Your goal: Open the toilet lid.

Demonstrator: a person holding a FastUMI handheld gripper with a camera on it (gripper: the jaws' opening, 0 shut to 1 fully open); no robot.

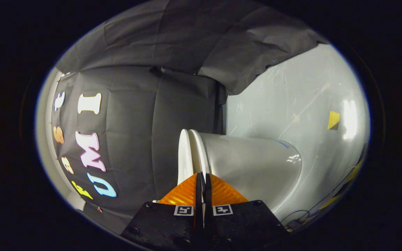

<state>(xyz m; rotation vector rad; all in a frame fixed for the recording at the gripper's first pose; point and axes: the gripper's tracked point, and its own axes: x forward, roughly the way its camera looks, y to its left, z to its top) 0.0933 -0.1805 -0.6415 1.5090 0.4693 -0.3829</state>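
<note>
Fingertips of the gripper (203,181) sit nearly together, only a thin slit between them, and whether they pinch anything I cannot tell. They meet the thin edge of the white plastic toilet lid (184,157), which lies against the white seat ring (199,153) beside it. Beyond the fingers runs the glossy white ceramic toilet bowl (257,167); its lower part is hidden behind the gripper body. Past it lies the pale grey scuffed floor (291,97).
</note>
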